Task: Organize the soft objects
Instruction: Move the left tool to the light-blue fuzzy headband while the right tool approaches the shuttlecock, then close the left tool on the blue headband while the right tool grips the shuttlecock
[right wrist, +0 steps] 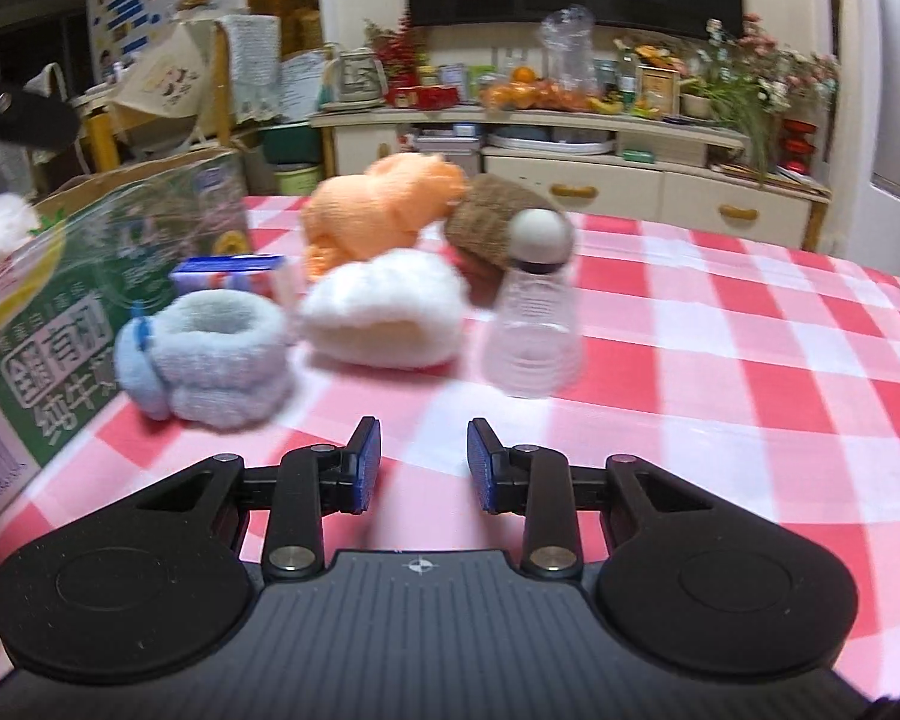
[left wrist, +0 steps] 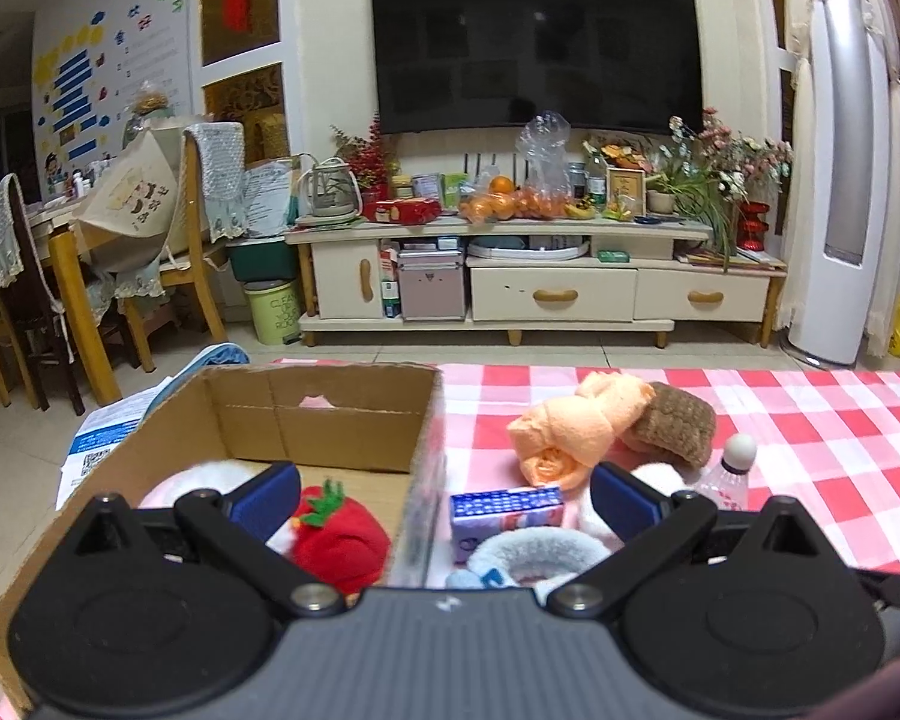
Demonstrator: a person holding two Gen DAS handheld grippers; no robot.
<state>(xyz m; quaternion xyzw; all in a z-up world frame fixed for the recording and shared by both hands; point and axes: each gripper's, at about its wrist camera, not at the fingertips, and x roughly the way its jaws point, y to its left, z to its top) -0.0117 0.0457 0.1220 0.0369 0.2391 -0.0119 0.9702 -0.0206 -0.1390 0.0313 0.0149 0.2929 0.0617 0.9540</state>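
The cardboard box (right wrist: 120, 252) is printed with big Chinese letters that I can only partly read, and the small blue carton (right wrist: 234, 273) just beside it has writing too blurry to make out. Near the box lie the grey fluffy band (right wrist: 222, 348), white fluffy thing (right wrist: 384, 312), orange cloth (right wrist: 378, 210), brown pad (right wrist: 486, 222) and a clear bottle (right wrist: 534, 324). The right gripper (right wrist: 424, 465) has pulled its blue pads in, holding nothing, while the left gripper (left wrist: 444, 498) stands wide and empty over the box's edge, half hiding a red strawberry toy (left wrist: 336, 540) inside.
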